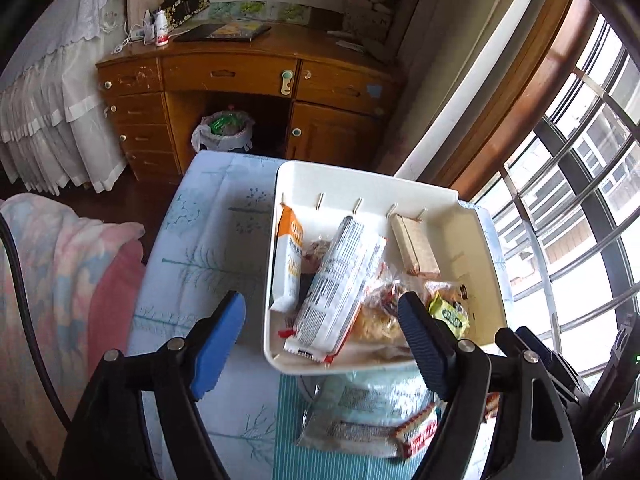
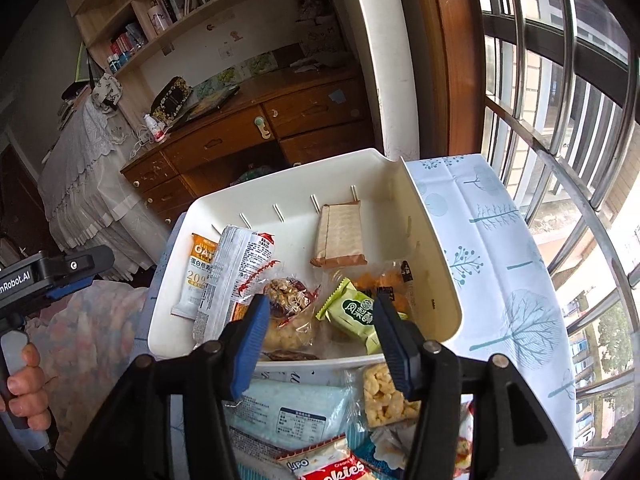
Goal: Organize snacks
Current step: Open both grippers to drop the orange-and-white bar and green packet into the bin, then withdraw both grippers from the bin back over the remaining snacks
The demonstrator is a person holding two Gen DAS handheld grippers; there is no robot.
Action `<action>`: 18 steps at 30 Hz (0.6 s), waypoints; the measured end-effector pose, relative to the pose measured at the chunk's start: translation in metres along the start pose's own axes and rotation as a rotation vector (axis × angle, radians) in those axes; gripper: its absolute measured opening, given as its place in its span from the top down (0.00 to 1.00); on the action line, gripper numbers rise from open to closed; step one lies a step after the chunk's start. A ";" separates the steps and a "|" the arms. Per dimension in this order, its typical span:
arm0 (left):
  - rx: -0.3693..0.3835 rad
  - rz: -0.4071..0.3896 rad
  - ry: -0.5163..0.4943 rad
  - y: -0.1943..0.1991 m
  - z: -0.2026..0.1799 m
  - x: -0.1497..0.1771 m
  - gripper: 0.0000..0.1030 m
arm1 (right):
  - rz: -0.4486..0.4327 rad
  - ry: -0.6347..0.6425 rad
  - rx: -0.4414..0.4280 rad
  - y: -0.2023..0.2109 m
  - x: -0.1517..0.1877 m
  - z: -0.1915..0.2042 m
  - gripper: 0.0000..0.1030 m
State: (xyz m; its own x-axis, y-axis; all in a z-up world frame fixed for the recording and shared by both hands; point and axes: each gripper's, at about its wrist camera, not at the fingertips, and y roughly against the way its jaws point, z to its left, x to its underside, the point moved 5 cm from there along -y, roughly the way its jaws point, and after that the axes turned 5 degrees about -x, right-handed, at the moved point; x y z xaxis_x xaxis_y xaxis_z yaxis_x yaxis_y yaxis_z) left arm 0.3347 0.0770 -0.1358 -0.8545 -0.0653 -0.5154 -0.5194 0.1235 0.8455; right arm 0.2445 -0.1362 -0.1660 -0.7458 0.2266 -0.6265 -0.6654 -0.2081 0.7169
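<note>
A white plastic bin (image 1: 480,236) (image 2: 436,264) sits on a tree-print tablecloth and holds several snacks: an orange-and-white oat bar (image 1: 289,256) (image 2: 197,276), a long white packet (image 1: 340,284) (image 2: 236,276), a brown cracker pack (image 1: 414,244) (image 2: 340,236) and a green packet (image 1: 450,314) (image 2: 354,314). More snacks lie in front of the bin: a pale blue pack (image 2: 296,404), a puffed rice bar (image 2: 384,396) and a cookie pack (image 1: 416,434) (image 2: 328,464). My left gripper (image 1: 320,340) is open and empty above the bin's near left corner. My right gripper (image 2: 320,344) is open and empty over the bin's near edge.
A wooden desk (image 1: 256,76) (image 2: 248,132) with drawers stands beyond the table, with a lined bin (image 1: 224,132) under it. A window with metal bars (image 1: 580,184) (image 2: 560,120) is on the right. A pink blanket (image 1: 60,280) lies at the left.
</note>
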 end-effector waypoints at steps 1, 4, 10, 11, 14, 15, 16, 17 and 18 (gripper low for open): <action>0.007 0.006 0.003 0.004 0.003 0.004 0.24 | -0.004 -0.003 0.008 0.004 0.002 0.001 0.47; 0.033 0.018 0.005 0.016 0.011 0.015 0.24 | -0.014 -0.013 0.031 0.018 0.009 0.005 0.47; 0.087 0.031 -0.040 0.035 0.018 0.037 0.21 | -0.030 -0.020 0.073 0.044 0.027 0.015 0.38; 0.095 0.033 -0.050 0.037 0.018 0.041 0.21 | -0.031 -0.024 0.082 0.048 0.030 0.016 0.38; 0.120 0.045 -0.081 0.041 0.018 0.051 0.20 | -0.033 -0.041 0.105 0.058 0.042 0.018 0.38; 0.126 0.052 -0.091 0.042 0.018 0.054 0.20 | -0.035 -0.045 0.112 0.061 0.045 0.018 0.38; 0.134 0.058 -0.101 0.042 0.017 0.057 0.20 | -0.036 -0.049 0.121 0.065 0.050 0.018 0.38; 0.145 0.063 -0.112 0.042 0.015 0.061 0.20 | -0.036 -0.054 0.131 0.067 0.053 0.018 0.38; 0.152 0.068 -0.123 0.042 0.014 0.064 0.20 | -0.036 -0.059 0.140 0.070 0.057 0.018 0.38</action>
State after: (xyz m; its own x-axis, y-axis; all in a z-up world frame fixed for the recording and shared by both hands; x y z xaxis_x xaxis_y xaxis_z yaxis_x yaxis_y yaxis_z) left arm 0.2581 0.0921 -0.1357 -0.8753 0.0689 -0.4787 -0.4451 0.2725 0.8530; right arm 0.1561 -0.1206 -0.1462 -0.7158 0.2880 -0.6362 -0.6773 -0.0646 0.7328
